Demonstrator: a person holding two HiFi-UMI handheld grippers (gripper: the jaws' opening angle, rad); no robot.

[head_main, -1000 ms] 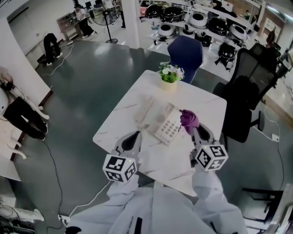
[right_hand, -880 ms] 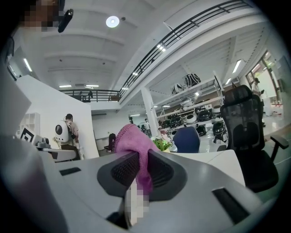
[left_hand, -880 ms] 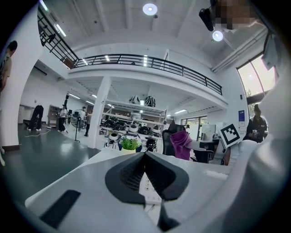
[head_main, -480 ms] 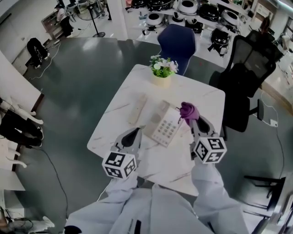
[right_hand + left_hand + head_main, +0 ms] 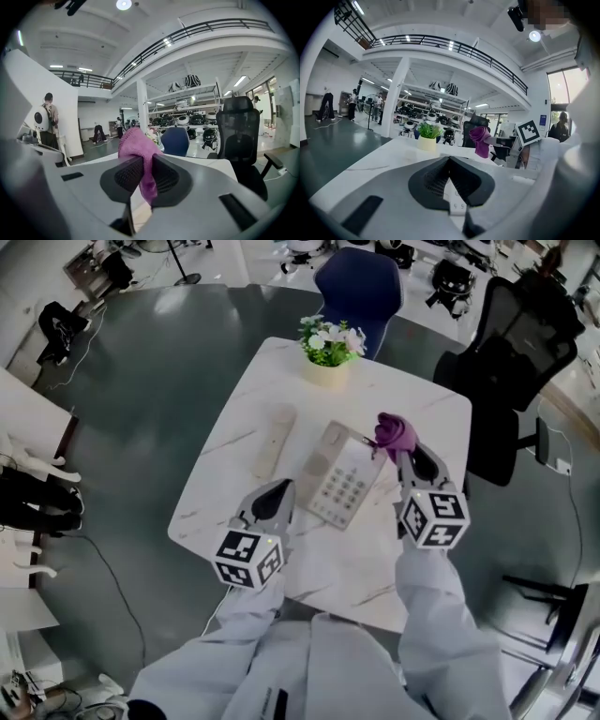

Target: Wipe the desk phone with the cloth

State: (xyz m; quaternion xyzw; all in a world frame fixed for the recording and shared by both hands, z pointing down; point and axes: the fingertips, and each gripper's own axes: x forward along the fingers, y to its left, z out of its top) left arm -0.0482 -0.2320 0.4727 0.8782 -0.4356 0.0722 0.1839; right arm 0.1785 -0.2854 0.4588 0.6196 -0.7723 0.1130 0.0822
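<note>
You are holding the right gripper [image 5: 145, 161] with its jaws pinching the purple cloth [image 5: 135, 143], which is bunching up above the pads. The head view is showing that cloth hanging at the far right corner of the desk phone [image 5: 342, 486]; no view is settling whether it is touching. Your left gripper [image 5: 450, 160] is sitting with its jaws closed together on nothing, pointing at the phone's near left edge. Only the head view is showing the handset [image 5: 272, 439] lying off the base, to its left on the table [image 5: 225, 493], and the potted plant [image 5: 328, 341] standing at the far edge.
</note>
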